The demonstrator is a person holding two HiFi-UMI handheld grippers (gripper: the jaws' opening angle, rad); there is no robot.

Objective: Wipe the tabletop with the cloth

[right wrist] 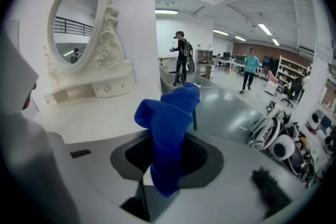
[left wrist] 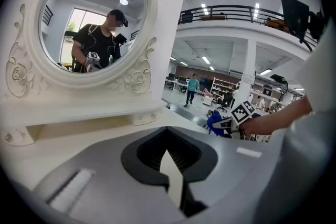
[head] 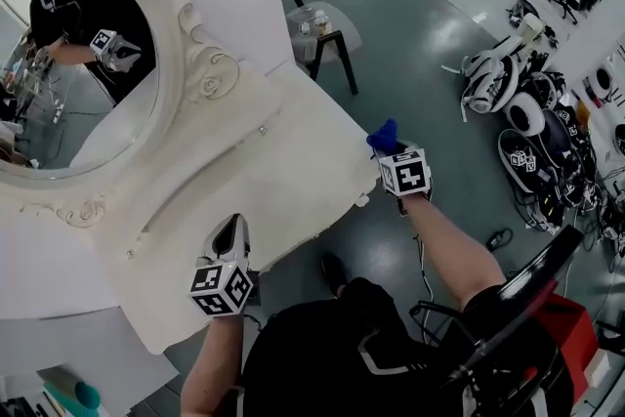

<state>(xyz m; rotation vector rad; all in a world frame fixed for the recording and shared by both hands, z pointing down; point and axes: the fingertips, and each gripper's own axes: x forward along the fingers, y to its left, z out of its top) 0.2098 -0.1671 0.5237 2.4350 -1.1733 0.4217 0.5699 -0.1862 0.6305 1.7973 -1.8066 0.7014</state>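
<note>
The cloth [right wrist: 168,134] is a blue rag bunched into a thick fold. It is pinched in the right gripper [right wrist: 157,181], whose jaws are closed on its lower end. In the right gripper view its free part rises out from between the fingers and flops over at the top, hiding the fingertips behind it. From the head view the cloth [head: 383,137] shows as a small blue tuft ahead of the right gripper [head: 391,151] and its marker cube [head: 405,173]. There it sits at the right edge of the white tabletop [head: 283,171], close to that edge's near end. No view settles whether it touches the surface. The left gripper [head: 231,231] is over the near edge of the tabletop, well apart from the cloth. Its fingers [head: 234,228] are brought together to a point with nothing between them, as the left gripper view [left wrist: 173,181] also shows. An ornate oval mirror [head: 78,63] stands at the far left of the tabletop. Past the table's far right corner a small round side table [head: 322,34] with dark legs stands on the grey floor.
</note>
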